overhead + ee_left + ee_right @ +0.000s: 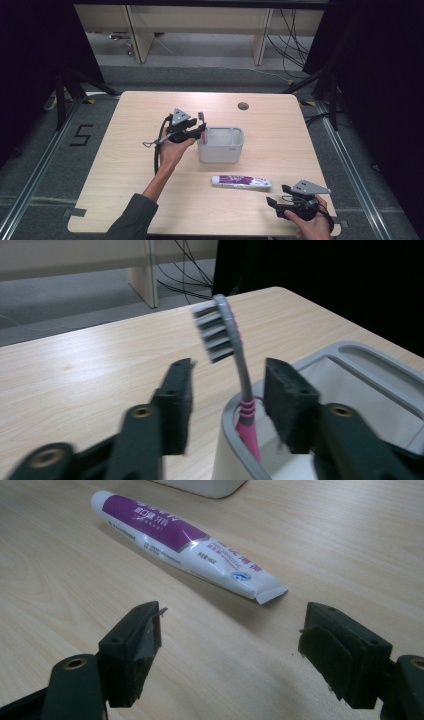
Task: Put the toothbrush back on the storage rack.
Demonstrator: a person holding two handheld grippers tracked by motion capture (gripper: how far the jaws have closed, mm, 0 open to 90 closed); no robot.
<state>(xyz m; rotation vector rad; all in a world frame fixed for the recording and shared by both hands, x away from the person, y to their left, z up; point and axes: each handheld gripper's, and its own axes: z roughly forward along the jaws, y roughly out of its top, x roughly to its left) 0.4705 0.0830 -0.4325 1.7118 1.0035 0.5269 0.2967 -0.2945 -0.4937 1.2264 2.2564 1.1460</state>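
Left hand-held gripper [227,385] stands half open around the toothbrush [234,365], pads clear of it; the brush leans upright in the caddy [221,145], head up. It looks light, stiff and slim, best pinched at the grey neck. Right hand-held gripper [230,635] gapes wide before the tube [182,542], soft and slippery-looking, lying flat on the smooth wooden worktop [150,200]. Dark curtains flank the room.

- The holder [221,145] is sitting mid-table [125,165], with the toothbrush [231,347] standing in its left end.
- The left gripper [192,131] is hovering just left of the holder, its jaws flanking the toothbrush.
- The toothpaste tube [241,181] is lying before the holder.
- The right gripper [278,196] is resting right of the tube, near the front edge.
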